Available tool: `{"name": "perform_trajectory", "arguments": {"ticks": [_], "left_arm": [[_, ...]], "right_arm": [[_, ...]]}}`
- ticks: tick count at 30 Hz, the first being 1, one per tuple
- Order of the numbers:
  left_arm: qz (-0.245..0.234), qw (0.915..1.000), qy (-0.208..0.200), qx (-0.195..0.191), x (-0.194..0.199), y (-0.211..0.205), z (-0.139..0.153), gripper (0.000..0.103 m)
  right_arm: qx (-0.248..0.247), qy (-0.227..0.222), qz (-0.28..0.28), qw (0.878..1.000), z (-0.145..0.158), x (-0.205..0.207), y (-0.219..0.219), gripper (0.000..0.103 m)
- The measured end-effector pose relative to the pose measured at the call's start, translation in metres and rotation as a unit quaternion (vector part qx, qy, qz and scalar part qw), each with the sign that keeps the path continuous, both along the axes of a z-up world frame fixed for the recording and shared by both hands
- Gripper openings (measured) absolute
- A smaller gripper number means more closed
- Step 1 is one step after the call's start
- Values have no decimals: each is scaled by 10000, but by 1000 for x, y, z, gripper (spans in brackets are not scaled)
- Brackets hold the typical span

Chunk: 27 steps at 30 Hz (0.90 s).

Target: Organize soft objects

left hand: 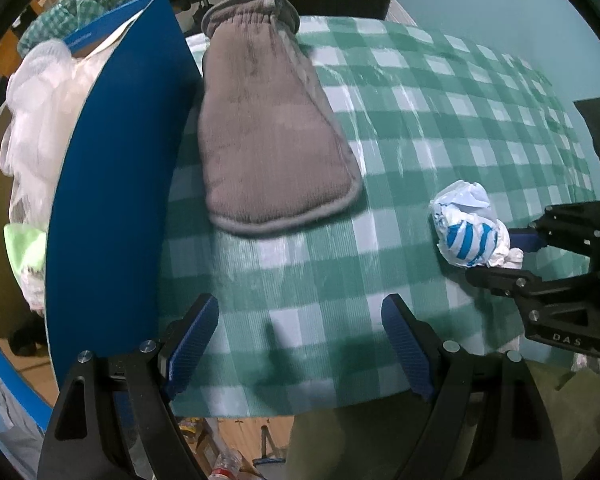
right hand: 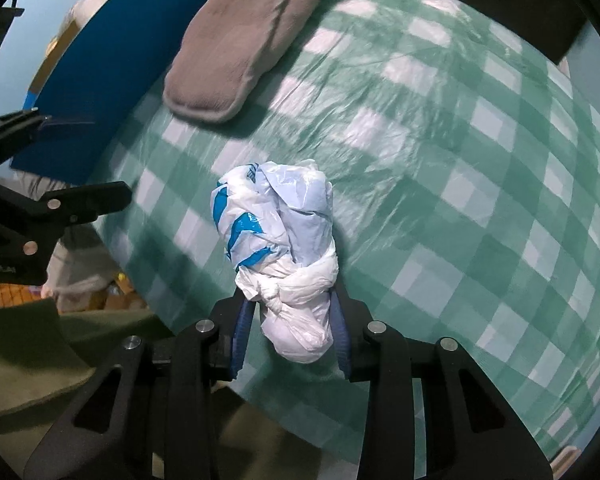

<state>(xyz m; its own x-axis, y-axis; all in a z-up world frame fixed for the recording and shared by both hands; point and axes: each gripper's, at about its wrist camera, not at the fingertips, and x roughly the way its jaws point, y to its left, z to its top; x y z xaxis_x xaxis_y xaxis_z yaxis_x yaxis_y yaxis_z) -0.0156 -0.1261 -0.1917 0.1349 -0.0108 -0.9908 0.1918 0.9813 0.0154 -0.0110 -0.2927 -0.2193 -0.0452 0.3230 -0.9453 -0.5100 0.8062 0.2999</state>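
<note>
A knotted white and blue plastic bag point(right hand: 278, 236) lies on the green checked tablecloth point(right hand: 440, 140). My right gripper point(right hand: 290, 320) is shut on the bag's knotted end; it also shows in the left wrist view point(left hand: 504, 250) with the bag point(left hand: 466, 224). A grey mitt point(left hand: 268, 120) lies flat beside a blue box point(left hand: 112, 208); the mitt also shows in the right wrist view point(right hand: 244, 36). My left gripper point(left hand: 300, 344) is open and empty over the table's near edge, below the mitt.
The blue box at the left holds white mesh and light green soft items point(left hand: 40, 120). More green checked cloth point(left hand: 84, 4) sits behind it. The table's front edge point(left hand: 300, 404) drops to a cluttered floor. A teal wall point(left hand: 500, 12) stands behind the table.
</note>
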Motion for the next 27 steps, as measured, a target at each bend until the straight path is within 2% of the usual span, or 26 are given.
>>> {"name": "perform_trajectory", "arguments": {"ticks": [14,21,27], "left_arm": [[545,9981,-288,45,86,-2,3,85],[608,9979,-224,-6,121,-7,-2,85],[488,9987,-91,151,135,-24,-16,86]], "right_arm": [[143,-158,-391,9990,18,38,-19,35],[197,-273,-558,9979,27,48,-24,35],[240,-319,-716,9966,26,55,-29,35]]}}
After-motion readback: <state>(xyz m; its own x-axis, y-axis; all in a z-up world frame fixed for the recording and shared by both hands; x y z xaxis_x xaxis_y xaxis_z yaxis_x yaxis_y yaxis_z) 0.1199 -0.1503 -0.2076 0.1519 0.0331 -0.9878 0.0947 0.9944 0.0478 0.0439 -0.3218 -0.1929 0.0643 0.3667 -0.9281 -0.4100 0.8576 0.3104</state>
